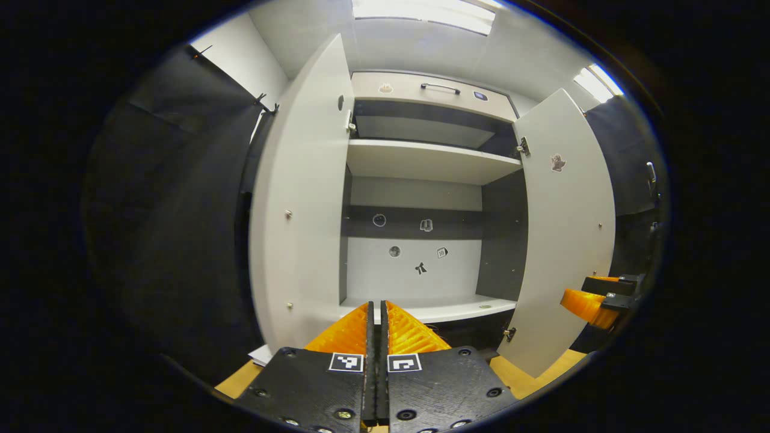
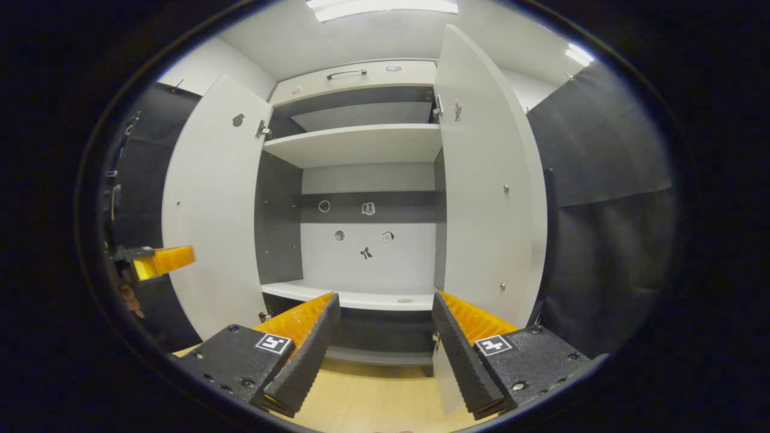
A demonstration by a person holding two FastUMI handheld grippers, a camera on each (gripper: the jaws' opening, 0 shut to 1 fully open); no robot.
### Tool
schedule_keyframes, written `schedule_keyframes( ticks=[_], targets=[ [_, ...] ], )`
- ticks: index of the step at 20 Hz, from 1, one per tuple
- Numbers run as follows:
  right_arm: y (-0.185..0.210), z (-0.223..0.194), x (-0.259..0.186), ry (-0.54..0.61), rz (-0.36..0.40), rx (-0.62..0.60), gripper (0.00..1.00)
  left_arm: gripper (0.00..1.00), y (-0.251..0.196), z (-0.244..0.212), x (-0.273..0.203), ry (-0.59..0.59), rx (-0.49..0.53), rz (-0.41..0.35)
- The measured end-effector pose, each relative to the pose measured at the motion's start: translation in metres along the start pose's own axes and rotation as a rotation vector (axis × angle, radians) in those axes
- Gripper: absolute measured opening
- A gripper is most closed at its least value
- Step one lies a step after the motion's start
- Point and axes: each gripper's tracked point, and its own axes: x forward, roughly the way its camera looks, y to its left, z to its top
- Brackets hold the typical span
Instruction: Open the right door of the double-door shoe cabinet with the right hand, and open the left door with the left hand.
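The left gripper has its fingers pressed together, holding nothing, in front of the shoe cabinet. The right gripper has its fingers wide apart, also holding nothing. Past them, the left door and right door both stand swung open, with bare shelves between.

White shoe cabinet doors, white shelves, dark grey inner side walls, back panel white with one dark grey band, small black-and-white stickers, light wood floor, black cloth wall
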Motion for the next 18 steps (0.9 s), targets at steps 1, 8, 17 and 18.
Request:
schedule_keyframes(
  ticks=[1, 8, 17, 18],
  targets=[
    [-0.001, 0.001, -0.006, -0.005, -0.004, -0.005, 0.96, 0.00, -0.009, -0.006, 0.006, 0.020, -0.022, -0.018],
    [-0.015, 0.008, -0.020, -0.044, -0.045, -0.027, 0.96, 0.53, -0.030, -0.004, 0.012, -0.008, 0.040, -0.015],
    [-0.017, 0.004, -0.014, -0.043, -0.049, 0.029, 0.96, 0.88, -0.033, 0.004, -0.015, -0.044, 0.096, 0.045],
    [-0.015, 0.004, -0.013, -0.044, -0.044, 0.030, 0.96, 0.87, -0.033, 0.005, -0.016, -0.047, 0.108, 0.047]
  ],
)
